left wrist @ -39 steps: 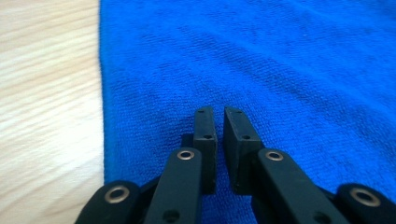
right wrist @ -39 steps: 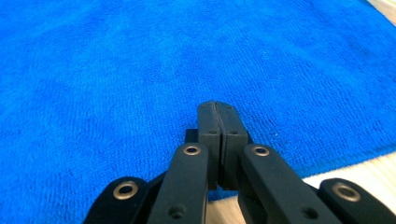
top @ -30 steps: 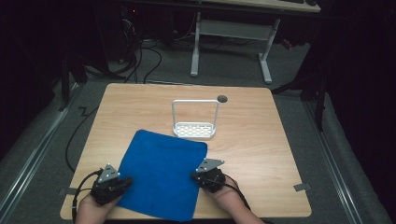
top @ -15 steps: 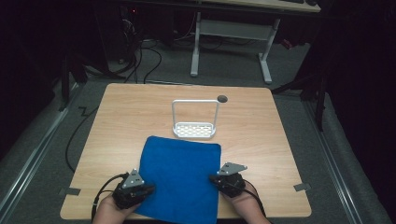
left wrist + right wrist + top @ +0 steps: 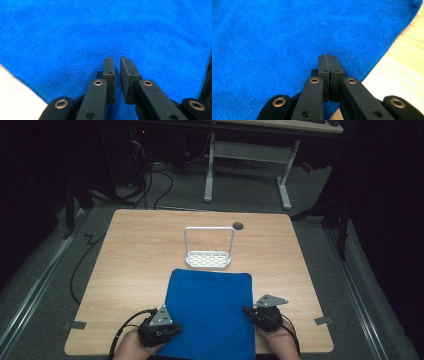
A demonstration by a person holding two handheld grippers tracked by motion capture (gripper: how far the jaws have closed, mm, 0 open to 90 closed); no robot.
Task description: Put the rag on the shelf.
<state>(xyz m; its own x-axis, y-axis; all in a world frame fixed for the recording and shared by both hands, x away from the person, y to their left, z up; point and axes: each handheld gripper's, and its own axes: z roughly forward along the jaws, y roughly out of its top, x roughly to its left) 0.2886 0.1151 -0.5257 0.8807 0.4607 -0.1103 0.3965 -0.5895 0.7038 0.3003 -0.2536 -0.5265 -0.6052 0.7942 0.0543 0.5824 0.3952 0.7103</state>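
My left claw [image 5: 117,62] slightly parted over the blue towel [image 5: 210,312], holding nothing, my right claw [image 5: 328,58] pressed closed at the towel's right edge, near side of the desk [image 5: 135,255], white rack [image 5: 208,249] beyond.

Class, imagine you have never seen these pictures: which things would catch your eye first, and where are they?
The bright blue terry cloth stands out, spread flat on the near half of the light wooden table. A black left gripper and a black right gripper sit at its near corners. Just beyond the cloth's far edge stands a small white perforated rack with a tall hoop handle.
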